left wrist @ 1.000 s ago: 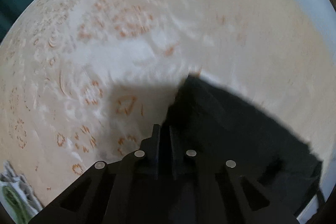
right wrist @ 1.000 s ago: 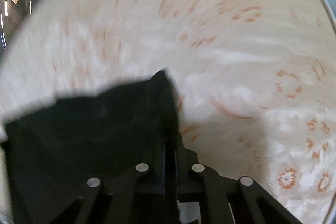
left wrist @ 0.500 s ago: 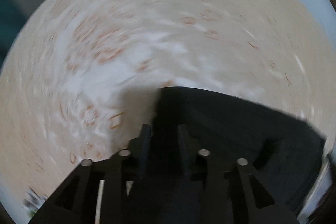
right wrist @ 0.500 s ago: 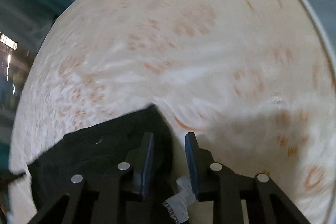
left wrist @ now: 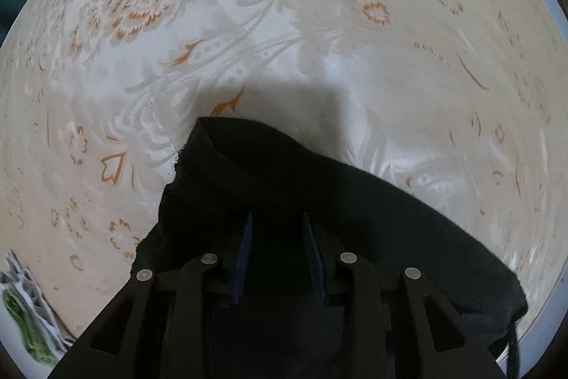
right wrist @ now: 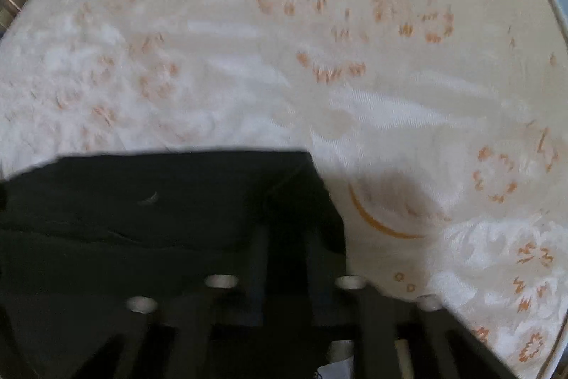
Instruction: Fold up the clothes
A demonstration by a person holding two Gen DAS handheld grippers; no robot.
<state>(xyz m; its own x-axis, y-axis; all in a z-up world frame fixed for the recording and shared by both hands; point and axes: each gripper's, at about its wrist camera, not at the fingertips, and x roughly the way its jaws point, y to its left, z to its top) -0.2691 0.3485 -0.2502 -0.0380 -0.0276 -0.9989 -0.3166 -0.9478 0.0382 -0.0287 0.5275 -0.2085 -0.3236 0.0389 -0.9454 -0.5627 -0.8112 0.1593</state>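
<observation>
Right, the black garment lies spread on the bench, which is draped in a cream cloth with glossy leaf patterns and orange flowers. In the left wrist view the garment fills the lower middle and runs off to the lower right. Its folded corner pokes up toward the centre, with a thick hem band running back from it. The left gripper points straight down over that corner, and its fingers stand apart with a clear gap between the blue pads. They are closing, with black fabric showing in the gap below them, though the pads do not yet press on it. Over in the right wrist view, which is smeared by motion, the garment covers the lower left. Its straight top edge ends in a corner just above the right gripper. That one is black on black and blurred, so the gap is hard to read, but its fingers have come in on the fold of cloth at that corner. A small white label peeks out low between the gripper's arms. Further out, a green and white item sits at the bench's edge, far lower left in the left view and well apart from the garment.
</observation>
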